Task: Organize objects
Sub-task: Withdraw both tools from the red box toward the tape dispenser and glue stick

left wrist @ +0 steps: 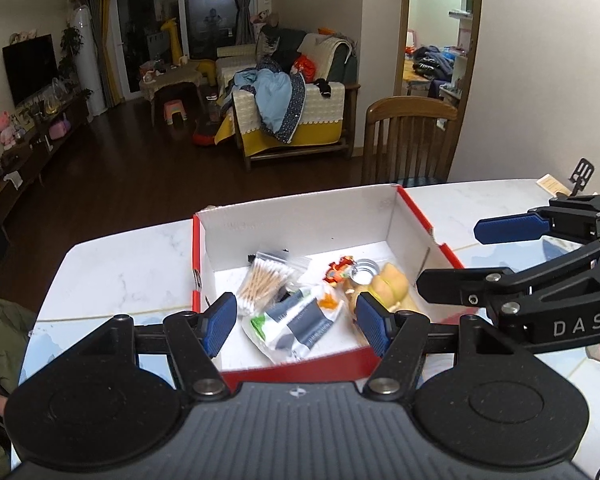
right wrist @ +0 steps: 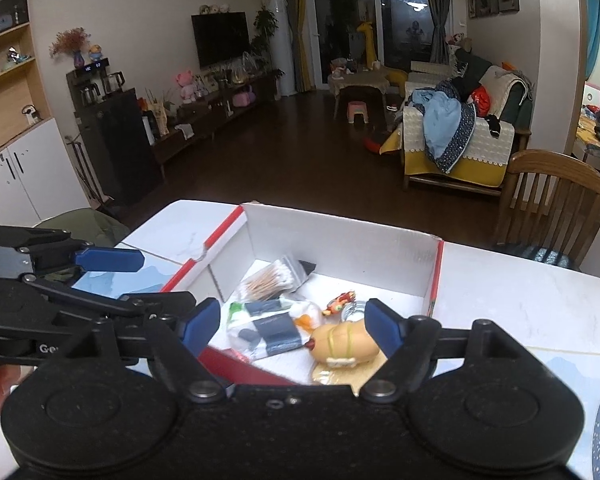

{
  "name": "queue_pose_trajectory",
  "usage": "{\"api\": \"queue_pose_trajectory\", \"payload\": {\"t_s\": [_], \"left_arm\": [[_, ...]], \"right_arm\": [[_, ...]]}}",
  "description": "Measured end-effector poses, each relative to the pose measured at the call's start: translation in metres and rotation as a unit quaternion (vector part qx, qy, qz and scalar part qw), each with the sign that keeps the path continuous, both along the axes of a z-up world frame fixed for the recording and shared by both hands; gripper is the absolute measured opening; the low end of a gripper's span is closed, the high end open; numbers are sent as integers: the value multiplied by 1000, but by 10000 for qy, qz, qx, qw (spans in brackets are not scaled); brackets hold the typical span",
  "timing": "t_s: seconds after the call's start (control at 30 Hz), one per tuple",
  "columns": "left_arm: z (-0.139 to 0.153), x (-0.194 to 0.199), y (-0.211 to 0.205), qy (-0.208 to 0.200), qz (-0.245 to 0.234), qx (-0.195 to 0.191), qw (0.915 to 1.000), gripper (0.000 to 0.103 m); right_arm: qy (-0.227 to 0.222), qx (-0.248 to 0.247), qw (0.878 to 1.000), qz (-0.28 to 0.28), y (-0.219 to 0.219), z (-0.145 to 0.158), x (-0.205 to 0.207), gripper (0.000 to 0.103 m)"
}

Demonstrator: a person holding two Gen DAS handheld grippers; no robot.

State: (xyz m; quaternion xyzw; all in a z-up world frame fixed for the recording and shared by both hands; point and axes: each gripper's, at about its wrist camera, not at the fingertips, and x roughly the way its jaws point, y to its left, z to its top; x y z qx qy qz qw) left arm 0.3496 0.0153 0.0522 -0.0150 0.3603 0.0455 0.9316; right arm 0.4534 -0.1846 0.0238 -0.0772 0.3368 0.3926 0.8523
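Observation:
A red-and-white cardboard box (left wrist: 296, 216) (right wrist: 340, 240) stands open on the white marble table. Inside lie a bag of cotton swabs (left wrist: 262, 280) (right wrist: 270, 278), a clear packet with grey items (left wrist: 300, 326) (right wrist: 266, 330), a small orange toy (left wrist: 338, 270) (right wrist: 338, 302), a metal lid (left wrist: 365, 270) (right wrist: 352, 312) and a toy hot dog (left wrist: 390, 284) (right wrist: 342, 342). My left gripper (left wrist: 296, 324) is open and empty above the box's near edge. My right gripper (right wrist: 294, 328) is open and empty over the box, near the hot dog. It also shows in the left wrist view (left wrist: 448, 258).
A wooden chair (left wrist: 410, 140) (right wrist: 552, 204) stands behind the table (left wrist: 120, 268) (right wrist: 520, 300). A card and a black clip stand (left wrist: 582, 176) sit at the table's far right. A green jacket (left wrist: 0, 344) lies at the left. The living room is beyond.

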Motion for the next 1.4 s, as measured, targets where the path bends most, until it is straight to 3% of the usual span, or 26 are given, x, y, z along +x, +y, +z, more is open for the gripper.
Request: {"api": "queue_pose_trajectory", "payload": {"t_s": [0.37, 0.5, 0.8, 0.87, 0.93, 1.4], "left_arm": [[-5, -51, -5, -65, -66, -142, 9999, 77], [-13, -70, -9, -43, -78, -122, 9999, 81], [-39, -102, -8, 208, 116, -381, 9990, 87], [-48, -108, -6, 271, 185, -441, 9985, 98], [-56, -113, -5, 303, 255, -539, 9978, 103], [-115, -120, 8, 740, 941, -743, 9900, 103]], "right_arm": [[116, 269, 9995, 95, -24, -1, -38, 92], [118, 259, 9994, 187, -30, -7, -49, 101], [42, 29, 9995, 300, -43, -38, -77, 102], [5, -66, 9994, 338, -47, -45, -82, 102], [57, -171, 9991, 394, -48, -53, -86, 102], [-35, -883, 9942, 608, -50, -108, -103, 102]]}}
